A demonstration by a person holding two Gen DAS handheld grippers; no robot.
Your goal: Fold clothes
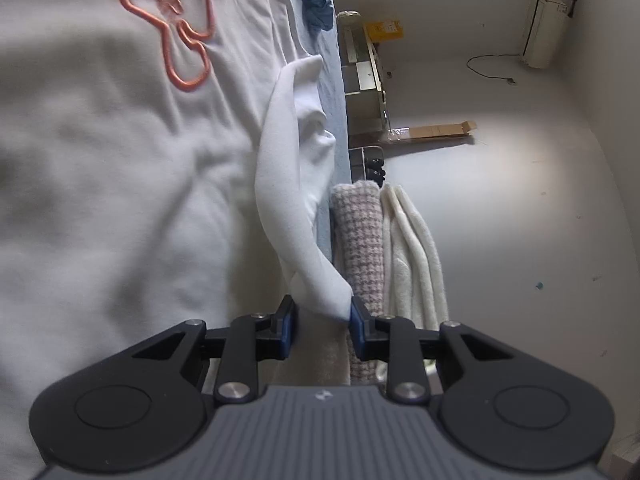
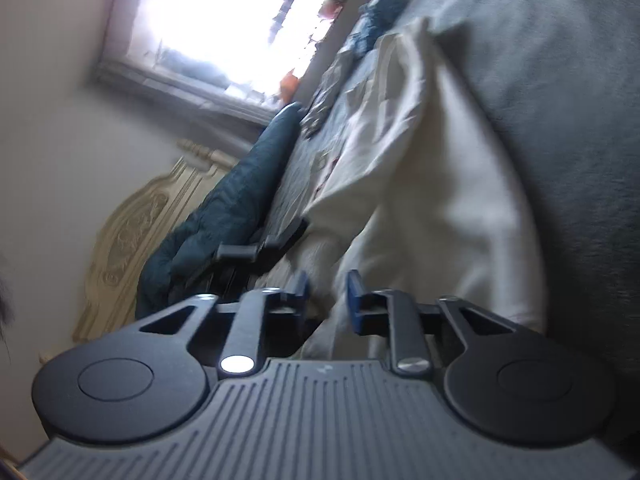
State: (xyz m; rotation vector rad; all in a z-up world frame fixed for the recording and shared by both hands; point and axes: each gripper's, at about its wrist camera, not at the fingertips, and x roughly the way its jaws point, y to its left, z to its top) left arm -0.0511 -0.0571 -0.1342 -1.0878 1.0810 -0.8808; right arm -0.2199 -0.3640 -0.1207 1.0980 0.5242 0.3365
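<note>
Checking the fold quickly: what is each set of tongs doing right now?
Left tongs: white shirt corner between them; grip cannot be told.
Right tongs: open, nothing held.

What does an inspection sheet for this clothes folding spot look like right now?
Surface: blue bedsheet, mostly covered.
Job's things: white T-shirt with orange print, one corner lifted.
Clutter: blue garment; checked towel; cream towel; dark quilt.
Grippers: left hand-held gripper has the shirt corner between its jaws; right hand-held gripper open, blurred.
Cables: loose cord below the air conditioner.
Surroundings: window, carved headboard.
</note>
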